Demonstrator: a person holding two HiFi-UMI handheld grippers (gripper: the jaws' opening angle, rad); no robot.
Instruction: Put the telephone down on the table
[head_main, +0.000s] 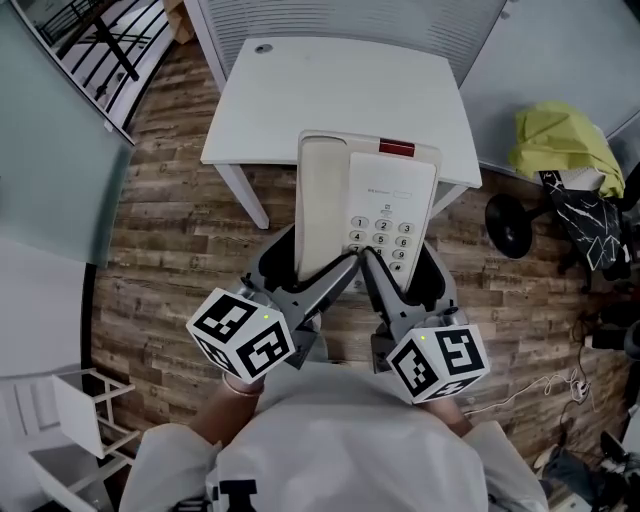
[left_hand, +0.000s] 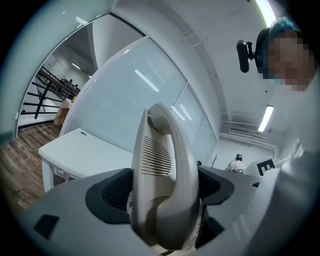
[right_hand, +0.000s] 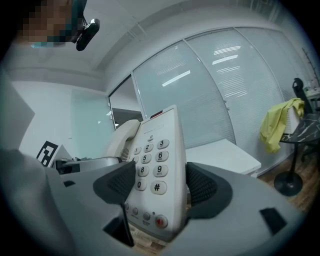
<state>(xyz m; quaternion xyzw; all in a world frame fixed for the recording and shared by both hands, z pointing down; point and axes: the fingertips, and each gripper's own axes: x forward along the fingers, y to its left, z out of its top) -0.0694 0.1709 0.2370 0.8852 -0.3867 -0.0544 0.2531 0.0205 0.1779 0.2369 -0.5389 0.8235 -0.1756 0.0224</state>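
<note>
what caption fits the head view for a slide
Left gripper and right gripper clamp a cream push-button telephone, held up before a white rectangular table.

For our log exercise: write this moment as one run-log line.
telephone: held off table | left hand-held gripper: shut on it | right hand-held gripper: shut on it

head view: steeply down | gripper views: near, forward — all share telephone (head_main: 375, 200)
</note>
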